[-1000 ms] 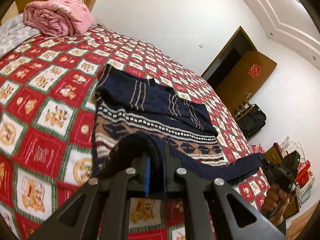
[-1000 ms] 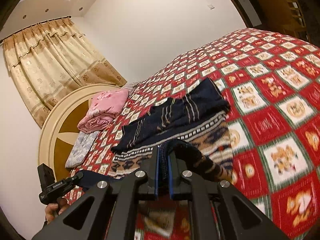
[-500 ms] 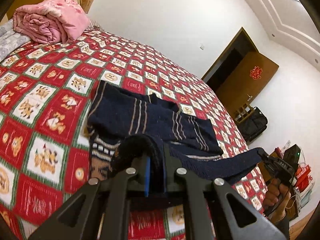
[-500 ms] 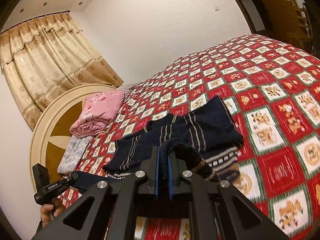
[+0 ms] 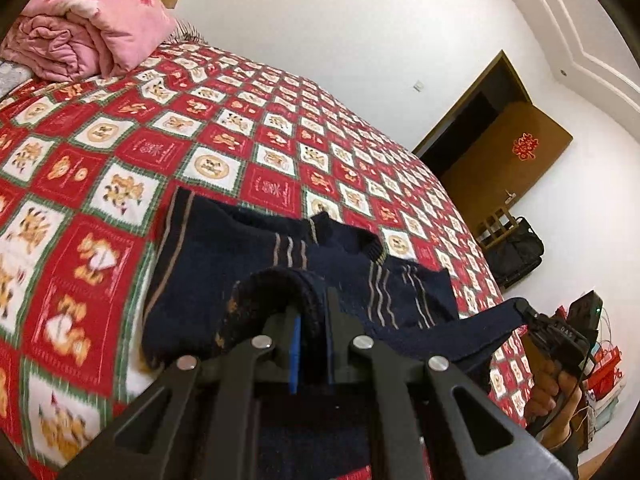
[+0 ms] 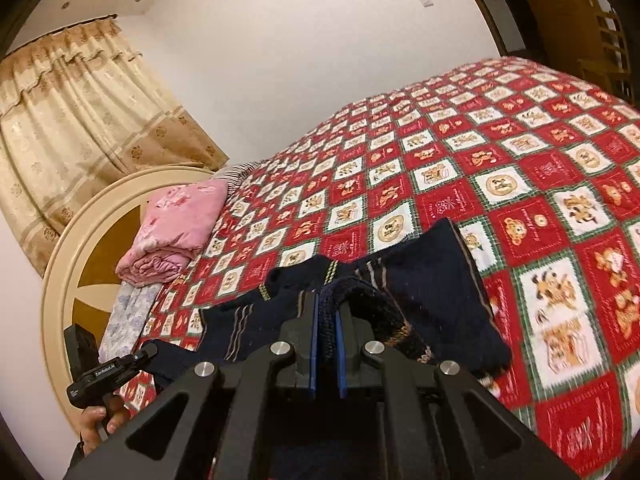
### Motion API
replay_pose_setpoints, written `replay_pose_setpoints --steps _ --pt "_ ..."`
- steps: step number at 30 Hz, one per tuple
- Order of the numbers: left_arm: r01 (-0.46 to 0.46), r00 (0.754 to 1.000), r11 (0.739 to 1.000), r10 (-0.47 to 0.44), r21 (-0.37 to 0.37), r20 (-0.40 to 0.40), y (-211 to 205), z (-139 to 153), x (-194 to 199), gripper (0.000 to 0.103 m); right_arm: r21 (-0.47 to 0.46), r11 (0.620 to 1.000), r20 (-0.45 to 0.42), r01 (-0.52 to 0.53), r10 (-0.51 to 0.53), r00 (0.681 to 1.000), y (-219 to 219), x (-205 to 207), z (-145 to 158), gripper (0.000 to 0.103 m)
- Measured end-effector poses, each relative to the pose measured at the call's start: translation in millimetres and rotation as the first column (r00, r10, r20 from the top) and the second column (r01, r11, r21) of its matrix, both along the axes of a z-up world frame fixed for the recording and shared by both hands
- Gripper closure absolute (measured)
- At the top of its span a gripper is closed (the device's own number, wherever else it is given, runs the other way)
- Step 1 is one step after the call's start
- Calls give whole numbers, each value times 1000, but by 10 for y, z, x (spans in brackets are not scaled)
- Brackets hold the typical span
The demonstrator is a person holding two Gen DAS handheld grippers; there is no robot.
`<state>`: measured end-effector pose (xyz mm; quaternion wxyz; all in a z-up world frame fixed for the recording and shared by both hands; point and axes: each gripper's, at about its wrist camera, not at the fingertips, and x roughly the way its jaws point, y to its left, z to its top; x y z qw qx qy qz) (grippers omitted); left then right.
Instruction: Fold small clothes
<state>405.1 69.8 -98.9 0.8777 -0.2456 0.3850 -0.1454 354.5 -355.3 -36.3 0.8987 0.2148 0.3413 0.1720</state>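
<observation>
A small dark navy knitted sweater [image 5: 224, 264] with thin tan stripes lies on the red patterned bedspread [image 5: 132, 148]; it also shows in the right wrist view [image 6: 436, 292]. My left gripper [image 5: 314, 320] is shut on one corner of its lower hem. My right gripper [image 6: 326, 312] is shut on the other corner. The hem is lifted and stretched between them over the sleeves and collar. The right gripper [image 5: 532, 316] shows at the lower right of the left view, the left gripper [image 6: 146, 352] at the lower left of the right view.
A folded pink quilt [image 5: 88, 32] and a grey floral one [image 6: 124, 320] lie by the round cream headboard [image 6: 60, 280]. Curtains [image 6: 80, 120] hang behind. A brown door [image 5: 500, 152] and a black bag [image 5: 516, 248] stand beyond the bed's far side.
Both grippers have carried the hem forward over the sweater. The patterned brown and white band that showed before is now covered by the folded lower part.
</observation>
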Motion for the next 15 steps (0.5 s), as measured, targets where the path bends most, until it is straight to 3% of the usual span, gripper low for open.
replay_pose_setpoints --steps 15 --pt "-46 990 999 45 -8 -135 78 -526 999 93 -43 999 -169 26 -33 985 54 1450 -759 96"
